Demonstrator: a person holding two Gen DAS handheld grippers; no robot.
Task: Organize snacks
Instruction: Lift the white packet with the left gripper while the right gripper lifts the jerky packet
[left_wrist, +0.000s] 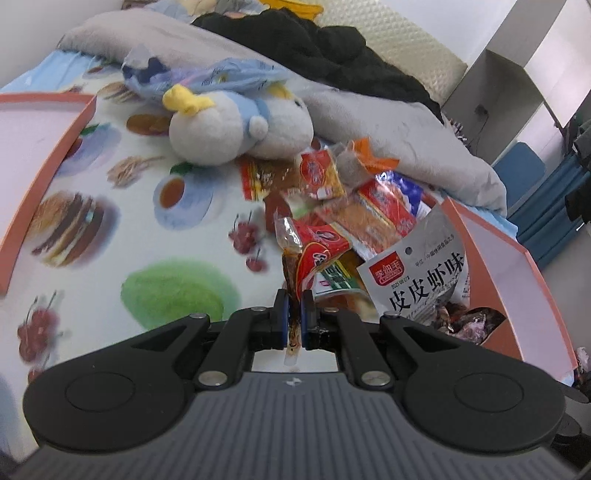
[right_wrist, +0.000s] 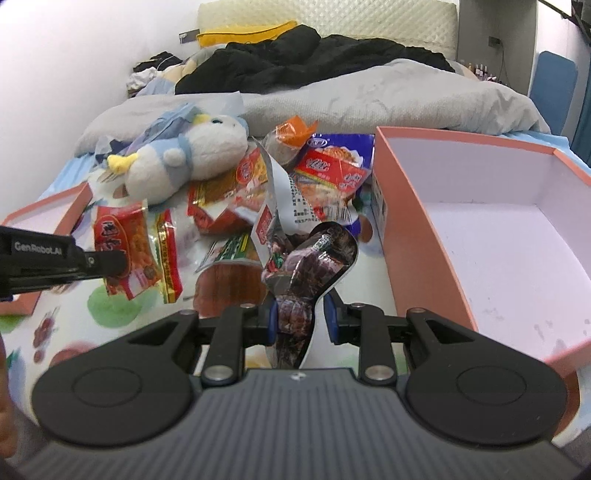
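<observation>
A red snack packet is pinched by its clear end in the clenched left hand-held gripper, above the bed's printed sheet. A dark packet is clamped in the right hand-held gripper, just beside an open pink box whose floor looks bare. Between them lies the snack pile, with a plush toy behind.
</observation>
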